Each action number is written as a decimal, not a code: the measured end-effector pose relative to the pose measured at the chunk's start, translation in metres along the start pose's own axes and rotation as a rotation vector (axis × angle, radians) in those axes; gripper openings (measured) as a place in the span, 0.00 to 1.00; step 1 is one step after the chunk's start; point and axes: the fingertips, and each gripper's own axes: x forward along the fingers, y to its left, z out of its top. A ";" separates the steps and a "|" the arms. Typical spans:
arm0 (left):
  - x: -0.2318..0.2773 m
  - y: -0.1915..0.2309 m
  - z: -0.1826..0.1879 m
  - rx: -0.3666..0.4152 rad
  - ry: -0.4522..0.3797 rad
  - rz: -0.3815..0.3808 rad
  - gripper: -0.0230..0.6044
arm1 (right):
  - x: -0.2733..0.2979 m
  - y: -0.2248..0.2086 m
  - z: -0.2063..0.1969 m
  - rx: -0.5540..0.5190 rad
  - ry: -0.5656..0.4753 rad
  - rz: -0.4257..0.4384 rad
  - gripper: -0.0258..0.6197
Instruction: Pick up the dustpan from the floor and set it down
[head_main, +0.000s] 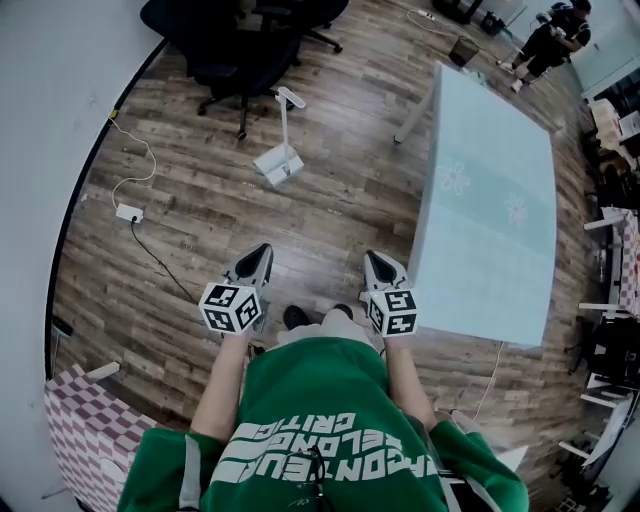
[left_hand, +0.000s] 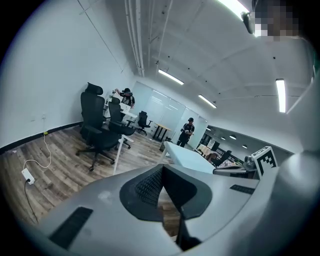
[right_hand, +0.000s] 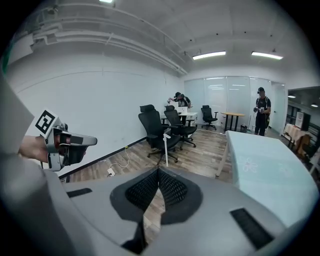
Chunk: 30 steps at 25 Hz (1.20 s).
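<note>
Left gripper (head_main: 258, 258) and right gripper (head_main: 376, 264) both pressed together, empty; white long-handled plastic dustpan (head_main: 280, 163) stands on brown wooden floor (head_main: 200, 230), well apart.

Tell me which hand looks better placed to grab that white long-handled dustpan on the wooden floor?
Left, probably. The white long-handled dustpan stands ahead, nearer the left gripper than the right gripper, which is beside the pale blue table. Both have shut, empty jaws.
</note>
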 end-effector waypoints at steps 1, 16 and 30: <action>-0.001 0.002 0.001 -0.001 -0.002 0.002 0.04 | 0.000 -0.001 0.002 0.003 -0.006 -0.006 0.05; 0.005 0.062 0.019 -0.042 -0.024 0.096 0.04 | 0.067 -0.007 0.039 -0.027 -0.014 0.015 0.05; 0.085 0.168 0.124 -0.040 -0.056 0.195 0.04 | 0.222 -0.032 0.155 -0.061 -0.036 0.074 0.05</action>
